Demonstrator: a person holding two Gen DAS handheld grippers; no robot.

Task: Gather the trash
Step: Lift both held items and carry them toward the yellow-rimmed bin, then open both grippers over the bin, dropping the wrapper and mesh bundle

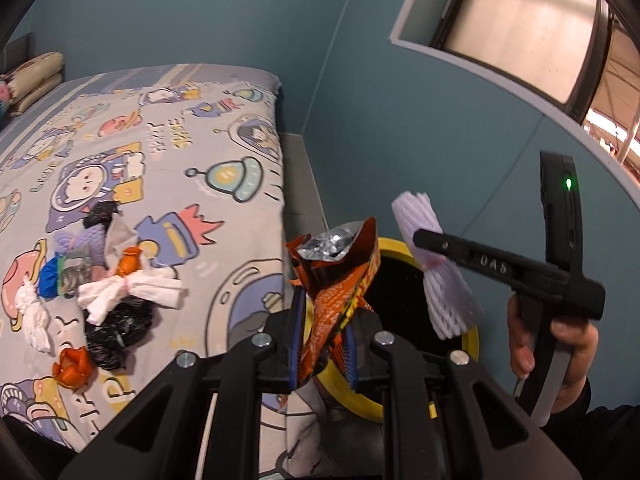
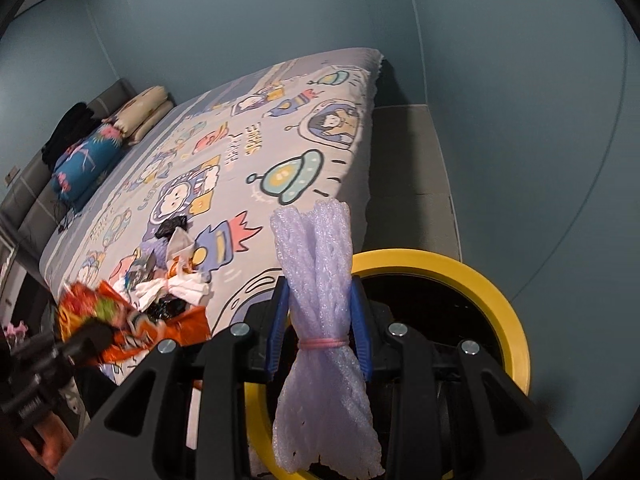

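Your right gripper (image 2: 320, 328) pinches lilac foam net (image 2: 320, 280), long axis upright, hanging over yellow-rimmed bin (image 2: 496, 292) mouth. Your left gripper (image 1: 322, 344) pinches orange snack wrapper (image 1: 336, 276) at bin's near rim; right sits nearer. Remaining trash pile (image 1: 100, 280) on bed (image 1: 224, 184).
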